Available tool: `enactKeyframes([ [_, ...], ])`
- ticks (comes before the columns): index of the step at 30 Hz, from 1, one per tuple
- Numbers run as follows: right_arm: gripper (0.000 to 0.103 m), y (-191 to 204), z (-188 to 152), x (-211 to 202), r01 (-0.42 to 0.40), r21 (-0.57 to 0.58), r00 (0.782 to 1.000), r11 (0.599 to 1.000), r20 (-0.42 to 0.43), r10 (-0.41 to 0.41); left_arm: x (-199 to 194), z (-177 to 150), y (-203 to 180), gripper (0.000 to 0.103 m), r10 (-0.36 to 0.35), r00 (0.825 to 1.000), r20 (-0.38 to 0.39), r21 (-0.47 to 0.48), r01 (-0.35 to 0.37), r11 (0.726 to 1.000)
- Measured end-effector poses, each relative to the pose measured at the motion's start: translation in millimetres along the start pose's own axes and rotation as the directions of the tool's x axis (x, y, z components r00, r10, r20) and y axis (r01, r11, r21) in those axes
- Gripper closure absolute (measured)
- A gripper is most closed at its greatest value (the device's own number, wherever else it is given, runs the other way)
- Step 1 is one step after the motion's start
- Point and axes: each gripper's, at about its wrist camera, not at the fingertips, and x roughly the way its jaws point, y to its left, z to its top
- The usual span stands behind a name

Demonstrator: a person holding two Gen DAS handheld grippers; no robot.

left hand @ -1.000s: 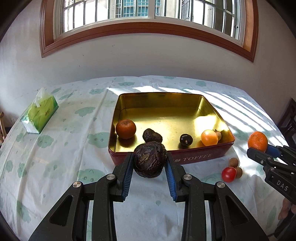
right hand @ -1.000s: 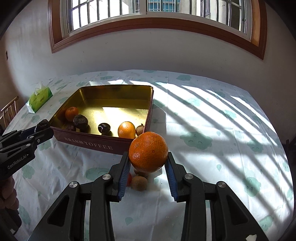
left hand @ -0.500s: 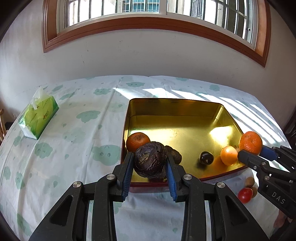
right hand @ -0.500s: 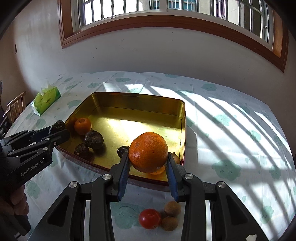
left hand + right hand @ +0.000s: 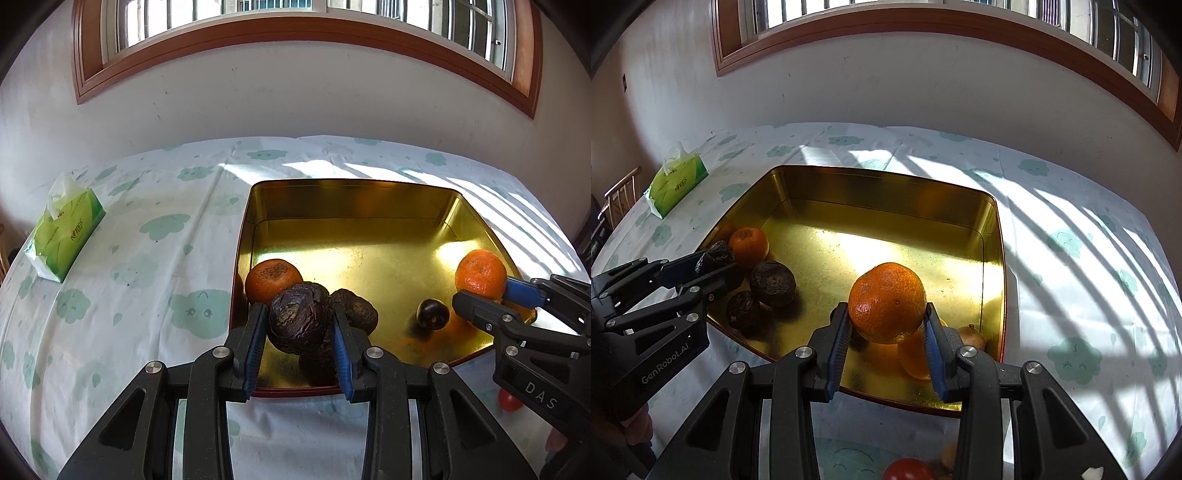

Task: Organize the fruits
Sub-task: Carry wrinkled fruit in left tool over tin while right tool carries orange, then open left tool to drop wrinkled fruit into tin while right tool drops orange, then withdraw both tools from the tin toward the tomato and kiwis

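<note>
My left gripper (image 5: 299,323) is shut on a dark wrinkled fruit (image 5: 299,321) and holds it over the near left corner of the gold tin (image 5: 354,195). My right gripper (image 5: 886,321) is shut on an orange (image 5: 887,301) and holds it over the tin's near right part (image 5: 991,258). In the tin lie a small orange (image 5: 272,280), dark wrinkled fruits (image 5: 356,310) (image 5: 774,282) (image 5: 743,308), a dark plum (image 5: 432,314), another orange (image 5: 914,356) and a brown fruit (image 5: 971,336). The right gripper and its orange (image 5: 480,273) show at the right of the left wrist view.
A green tissue pack (image 5: 64,236) lies on the cloud-print tablecloth at the far left. A red tomato (image 5: 908,469) and a small brown fruit (image 5: 947,456) lie on the cloth in front of the tin. A wooden chair (image 5: 618,195) stands beyond the table's left edge.
Both grippers moved forward with their fruits, from in front of the tin to over its near edge. Both stay shut.
</note>
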Motion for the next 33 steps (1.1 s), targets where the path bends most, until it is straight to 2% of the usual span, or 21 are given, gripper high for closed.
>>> enactKeyframes([
  [17, 0.065, 6.1, 2.8, -3.4, -0.002, -0.007, 1.0, 1.0, 0.014, 0.002, 0.6, -2.3, -2.5, 0.067, 0.008, 1.0, 0.0, 0.013, -0.008, 1.0],
  [26, 0.066, -0.4, -6.6, -37.0, -0.004, 0.011, 0.998, 1.0, 0.057, 0.003, -21.9, -8.3, -13.3, 0.067, 0.005, 1.0, 0.017, 0.034, -0.006, 0.999],
  [33, 0.066, -26.7, -30.2, -71.6, 0.031, 0.053, 0.996, 0.998, 0.079, -0.035, -48.9, -20.3, -21.2, 0.067, 0.008, 0.999, 0.039, 0.04, -0.01, 0.999],
])
